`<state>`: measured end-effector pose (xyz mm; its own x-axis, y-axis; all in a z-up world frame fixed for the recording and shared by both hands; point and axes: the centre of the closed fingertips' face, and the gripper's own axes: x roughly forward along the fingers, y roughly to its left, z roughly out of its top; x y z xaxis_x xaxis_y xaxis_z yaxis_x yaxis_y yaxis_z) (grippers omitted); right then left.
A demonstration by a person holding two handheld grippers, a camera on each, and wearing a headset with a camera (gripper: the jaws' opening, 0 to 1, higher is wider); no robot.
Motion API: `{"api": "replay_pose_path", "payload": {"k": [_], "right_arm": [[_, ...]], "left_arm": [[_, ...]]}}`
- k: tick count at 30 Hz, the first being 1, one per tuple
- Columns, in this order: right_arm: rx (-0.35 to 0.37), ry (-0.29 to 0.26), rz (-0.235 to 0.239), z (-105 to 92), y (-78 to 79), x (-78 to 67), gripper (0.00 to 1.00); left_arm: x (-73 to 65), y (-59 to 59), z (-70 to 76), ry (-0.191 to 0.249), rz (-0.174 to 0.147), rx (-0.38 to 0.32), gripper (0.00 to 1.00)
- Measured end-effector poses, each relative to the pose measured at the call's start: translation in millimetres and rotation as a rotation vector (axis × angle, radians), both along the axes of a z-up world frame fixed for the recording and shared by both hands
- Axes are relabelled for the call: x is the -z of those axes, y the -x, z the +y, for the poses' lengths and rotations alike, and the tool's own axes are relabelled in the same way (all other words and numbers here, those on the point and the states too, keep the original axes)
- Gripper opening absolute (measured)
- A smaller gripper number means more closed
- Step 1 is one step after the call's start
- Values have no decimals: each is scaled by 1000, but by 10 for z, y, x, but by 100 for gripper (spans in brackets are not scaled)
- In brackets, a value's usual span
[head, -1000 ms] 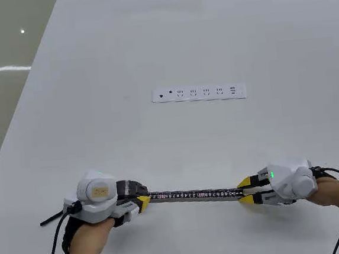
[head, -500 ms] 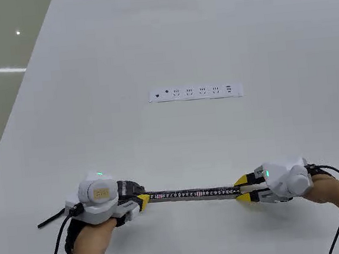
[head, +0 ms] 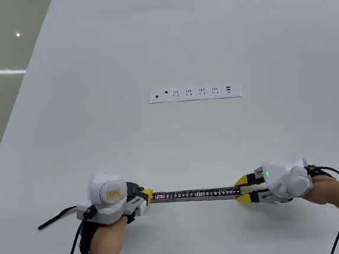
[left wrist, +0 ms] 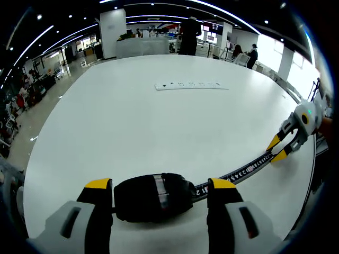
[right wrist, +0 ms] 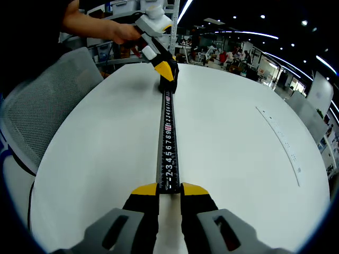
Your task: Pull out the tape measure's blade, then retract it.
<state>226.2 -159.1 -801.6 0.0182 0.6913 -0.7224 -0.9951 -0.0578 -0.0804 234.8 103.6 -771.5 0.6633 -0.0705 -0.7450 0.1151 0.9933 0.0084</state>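
The tape measure's black case (left wrist: 153, 197) sat clamped between the yellow-tipped jaws of the left claw (left wrist: 160, 183), low over the white table (head: 209, 34). Its blade (right wrist: 168, 143), numbered side up, ran from that claw straight to the right claw (right wrist: 169, 189), whose jaws were nearly closed, pinching the blade's end between them. The two claws faced each other, well apart, tips pointing inward along the blade. Beyond both claws, farther across the table, lay a white power strip (head: 194, 93), sockets facing up, well clear of the blade.
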Motion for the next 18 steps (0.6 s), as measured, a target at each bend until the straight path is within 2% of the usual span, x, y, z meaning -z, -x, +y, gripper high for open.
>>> {"api": "replay_pose_path", "payload": {"k": [1, 5, 8, 18], "right_arm": [[0, 1, -1, -1, 0, 1, 15], [3, 1, -1, 0, 0, 1, 15], [6, 2, -2, -1, -1, 3, 15], [14, 1, -7, -3, 0, -2, 15]], "left_arm": [[-1, -13, 16, -5, -10, -8, 69], [29, -21, 49, -8, -12, -43, 67], [29, -34, 66, -18, -24, -57, 64], [82, -7, 66, -39, -44, -86, 66]]}}
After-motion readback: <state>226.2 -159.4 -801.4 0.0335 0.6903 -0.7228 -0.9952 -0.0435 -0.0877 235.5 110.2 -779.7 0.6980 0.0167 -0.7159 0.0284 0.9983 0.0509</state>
